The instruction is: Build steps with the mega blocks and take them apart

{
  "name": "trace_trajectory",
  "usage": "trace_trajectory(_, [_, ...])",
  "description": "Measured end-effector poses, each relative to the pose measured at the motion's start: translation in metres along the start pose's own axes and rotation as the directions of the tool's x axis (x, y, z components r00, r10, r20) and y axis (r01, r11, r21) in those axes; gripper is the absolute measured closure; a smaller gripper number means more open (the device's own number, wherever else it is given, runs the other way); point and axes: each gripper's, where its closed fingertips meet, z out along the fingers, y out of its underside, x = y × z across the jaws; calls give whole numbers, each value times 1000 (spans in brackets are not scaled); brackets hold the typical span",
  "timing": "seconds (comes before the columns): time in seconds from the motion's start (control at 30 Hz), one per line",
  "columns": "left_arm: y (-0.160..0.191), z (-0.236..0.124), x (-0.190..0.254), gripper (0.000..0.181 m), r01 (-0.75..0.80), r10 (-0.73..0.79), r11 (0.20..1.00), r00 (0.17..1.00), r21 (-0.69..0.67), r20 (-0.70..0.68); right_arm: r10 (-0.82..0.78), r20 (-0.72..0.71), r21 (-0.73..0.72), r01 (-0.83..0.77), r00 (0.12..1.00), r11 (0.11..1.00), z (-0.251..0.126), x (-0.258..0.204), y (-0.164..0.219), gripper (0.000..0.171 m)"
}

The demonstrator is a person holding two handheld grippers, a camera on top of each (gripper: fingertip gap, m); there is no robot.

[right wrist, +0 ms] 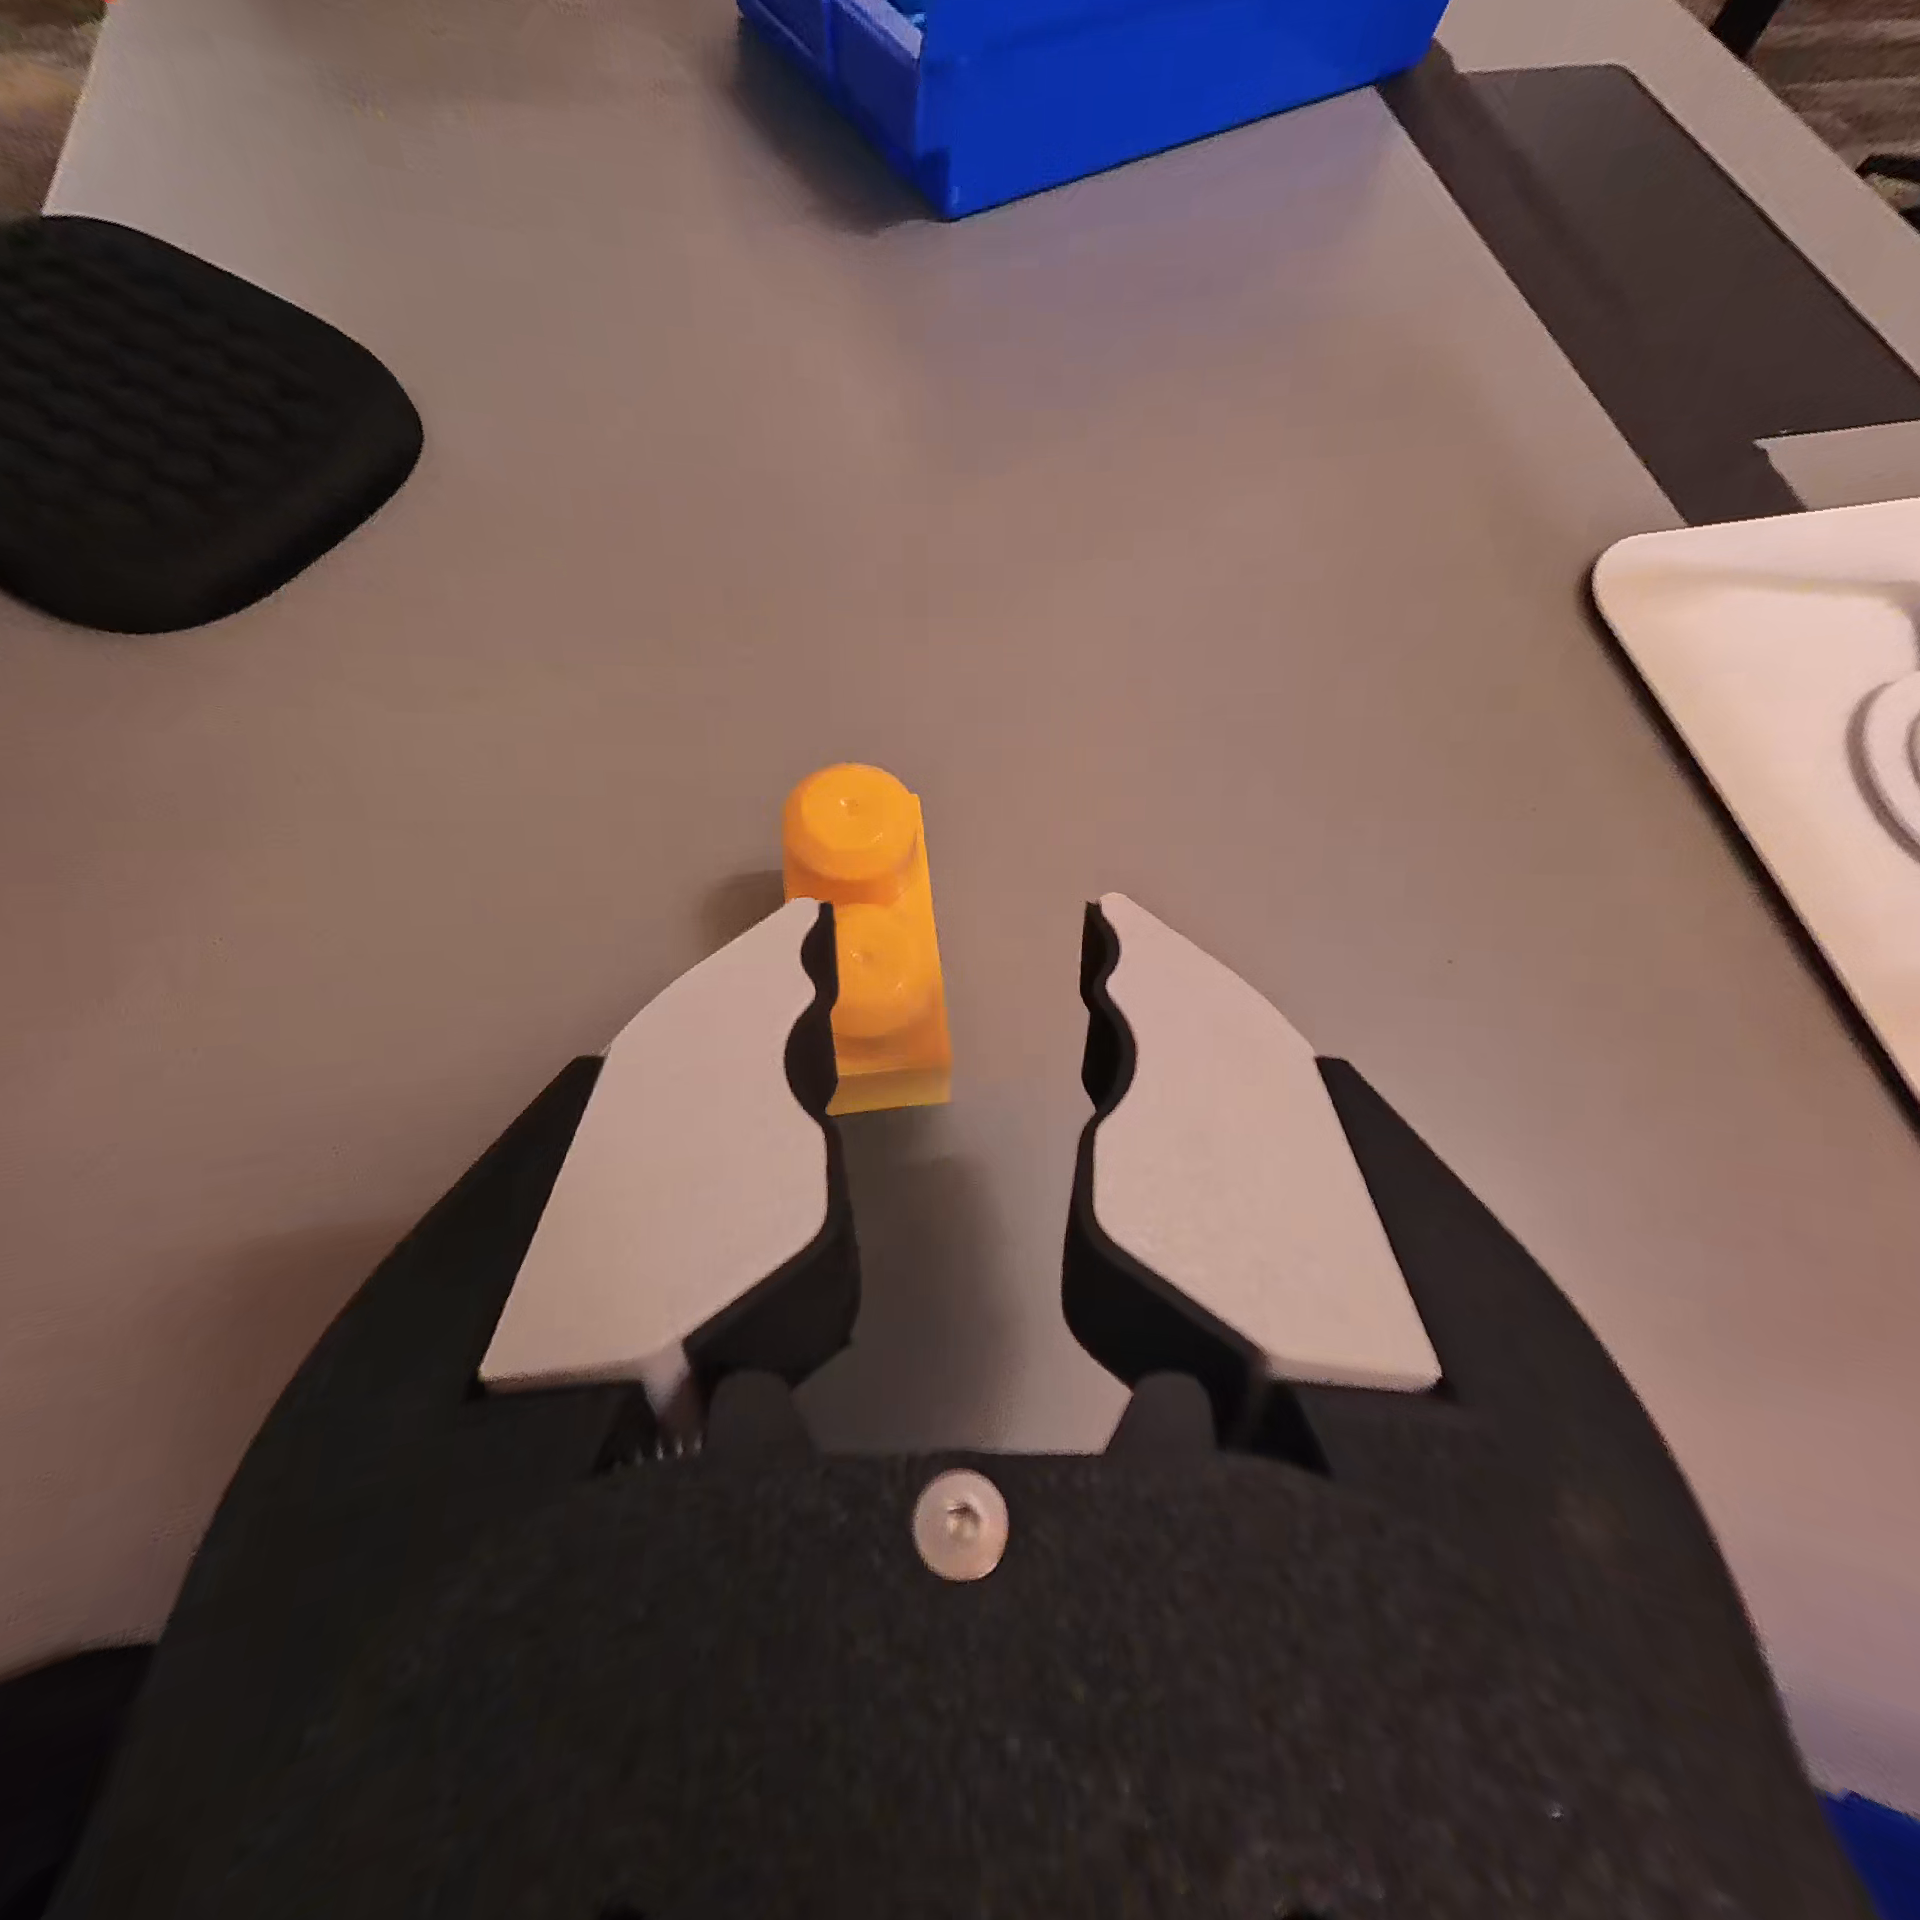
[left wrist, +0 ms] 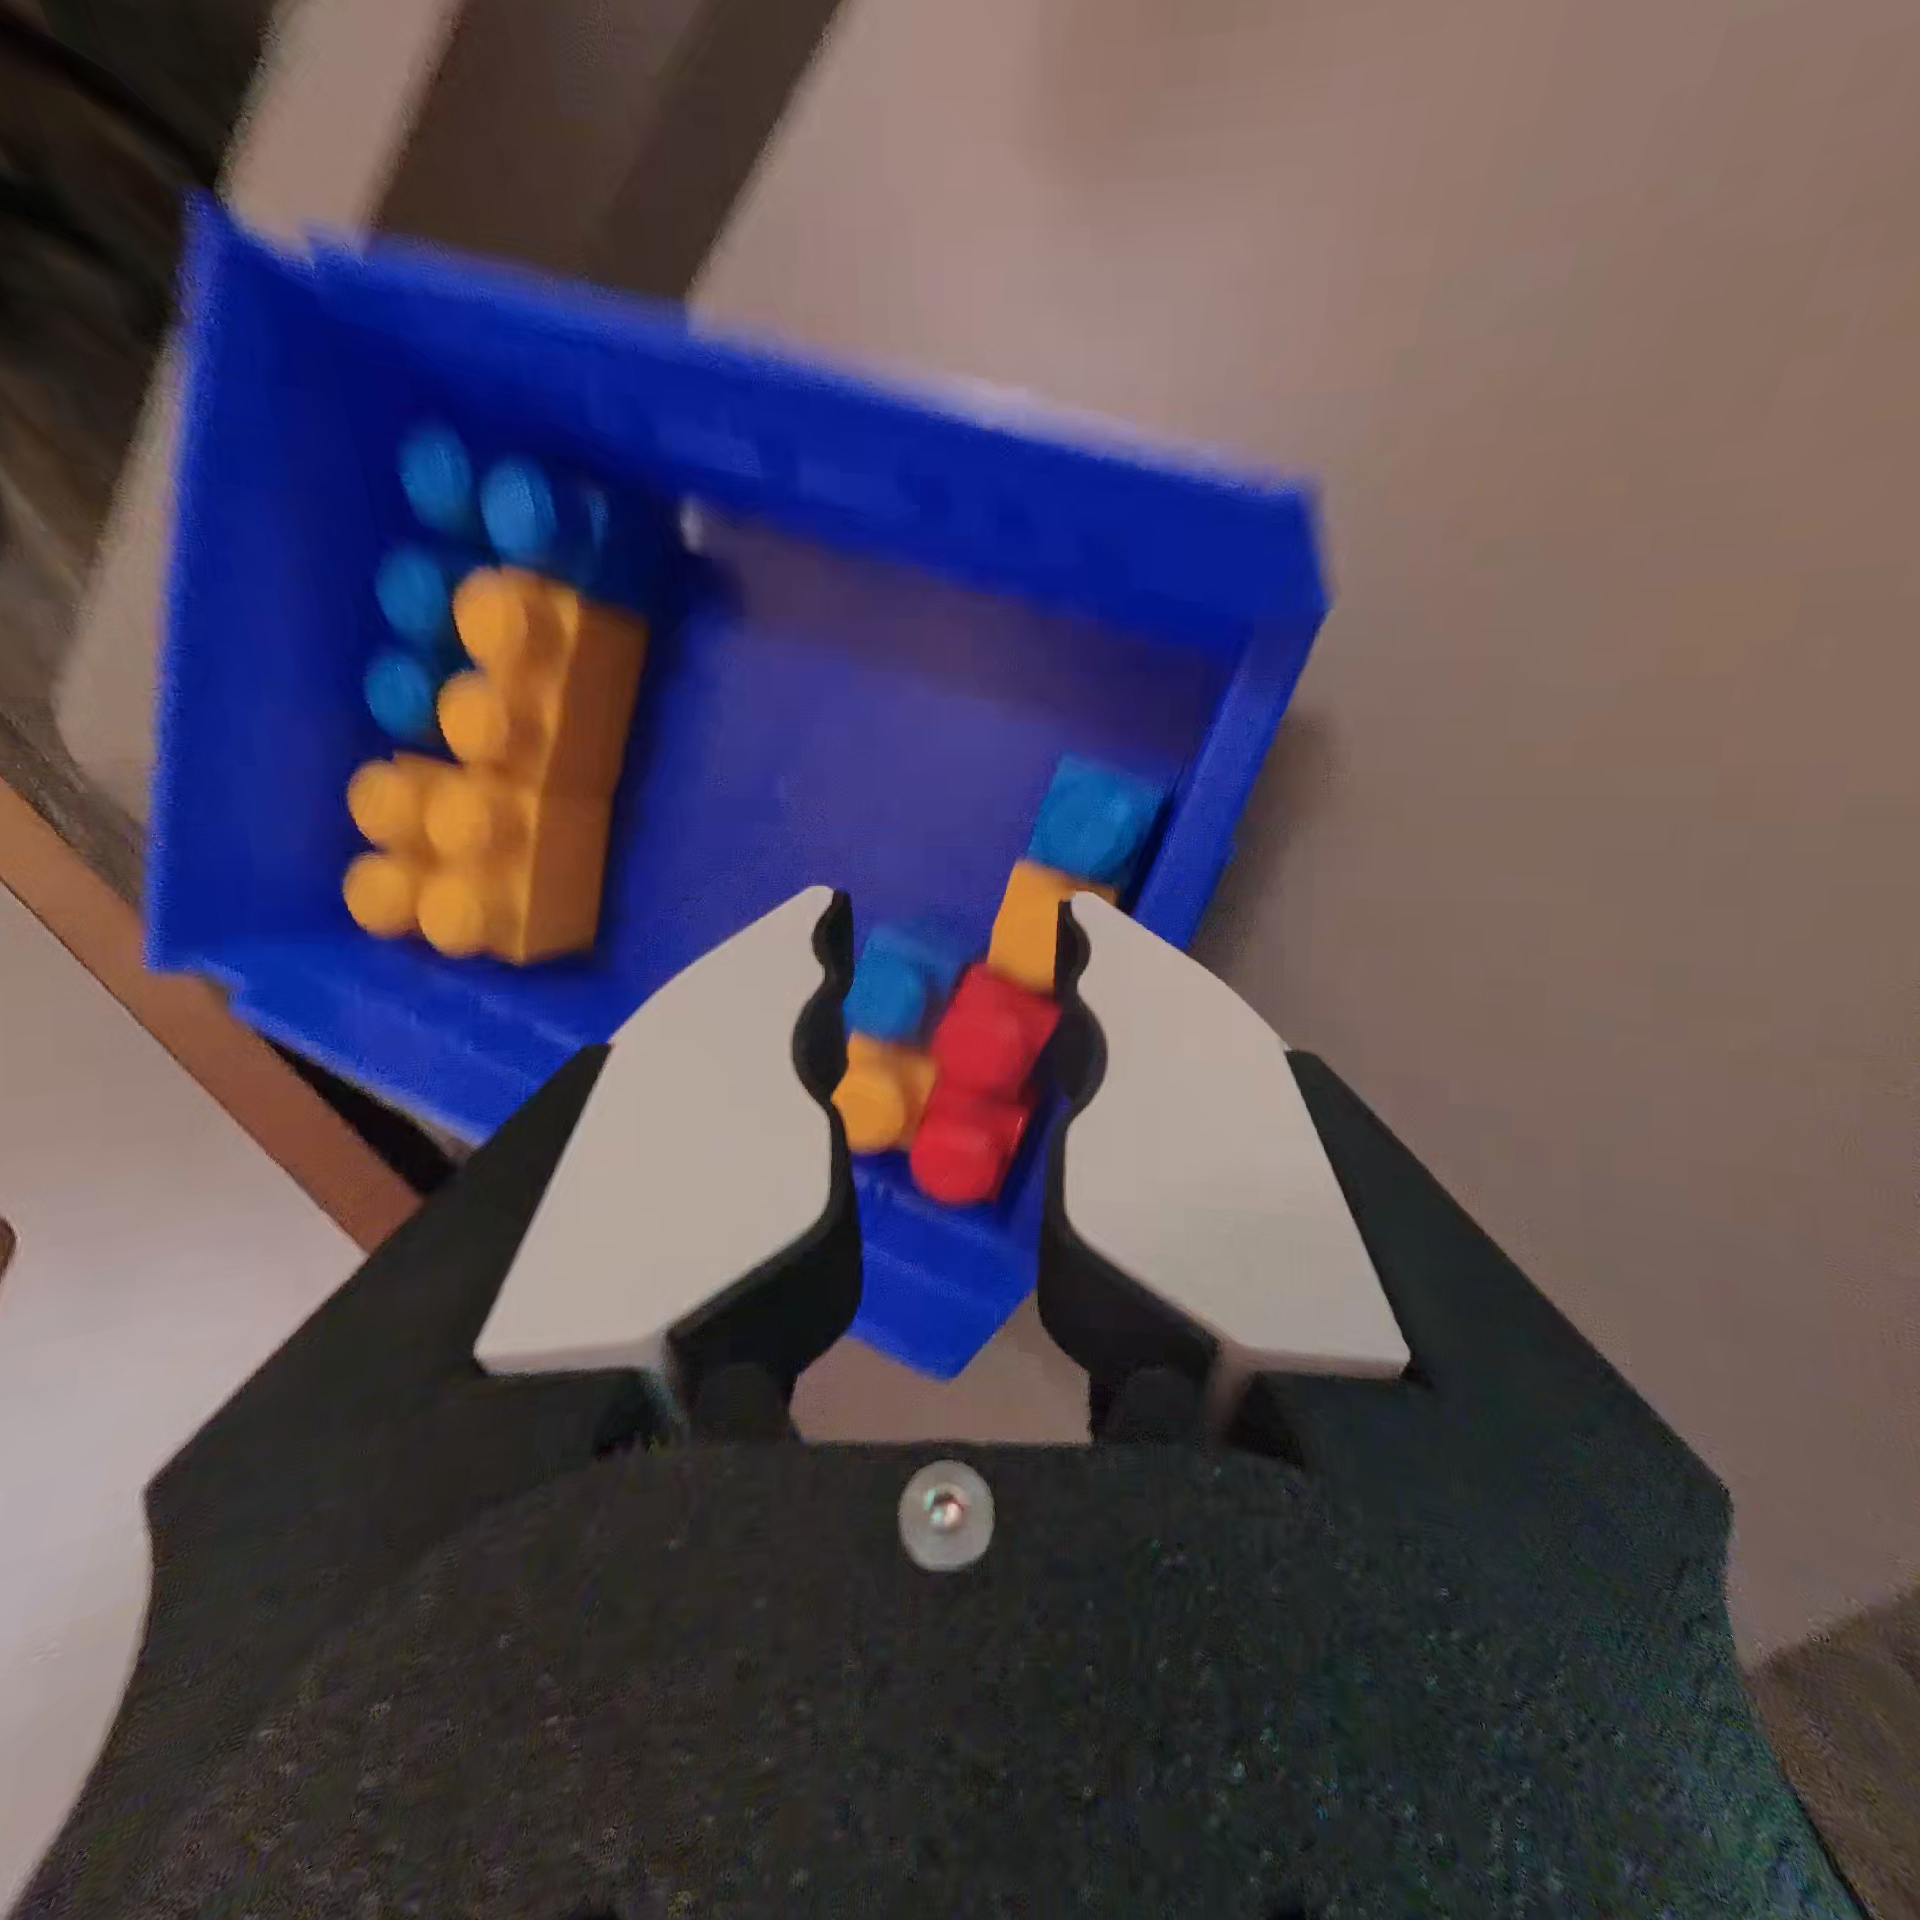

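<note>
Left gripper hangs over the blue bin, jaws parted, nothing between them. The picture is smeared with blur, but the load reads well enough: at the bin's left end a big orange block sits on top of a blue block. At the near right corner lies a loose cluster, a red block in front, a small orange one to its left, more blue and orange pieces behind. The fingertips frame that cluster; whether they touch it I cannot tell.

Over to the right gripper: released too, jaws wide, low over the grey table. One orange two-stud block stands on the table, just inside the left finger, which hides part of it. Contact is unclear. The right finger is well clear of it. The bin's corner shows at the far edge, a black pad far left, a white tray at right.
</note>
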Motion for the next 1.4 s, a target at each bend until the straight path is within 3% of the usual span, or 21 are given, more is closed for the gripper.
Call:
trace_trajectory(0.1, [43, 25, -15, 142, 36, -46, 979, 998, -202, -48, 16, -1, 12, -16, 1000, 1000, 0, 2, 0, 127])
trace_trajectory(0.2, [68, 45, -24, 140, 52, -77, 946, 995, -320, -65, 22, -2, 23, -22, 1000, 999, -1, 3, 0, 128])
trace_trajectory(0.53, [78, 77, -25, 144, 116, -177, 916, 976, -385, -128, 33, -3, 46, -33, 999, 998, -2, 6, -2, 131])
trace_trajectory(0.57, [78, 80, -26, 151, 112, -171, 916, 978, -385, -122, 33, -5, 46, -32, 999, 998, -2, 6, -2, 132])
trace_trajectory(0.73, [62, 70, -37, 151, 74, -97, 944, 994, -322, -59, 30, -14, 53, -29, 999, 998, -3, 8, -3, 133])
trace_trajectory(0.93, [-1, 11, -52, 151, 47, -36, 993, 995, -113, 92, 33, -24, 63, -32, 999, 998, -6, 10, -3, 133])
trace_trajectory(1.13, [-84, -29, 26, 152, -132, 132, 991, 991, -38, 17, 42, -27, 63, -41, 999, 997, -8, 12, -2, 133])
trace_trajectory(1.4, [-144, 23, 187, 152, -413, 388, 908, 890, -62, -240, 54, 6, 44, -54, 999, 998, -13, 8, 5, 133])
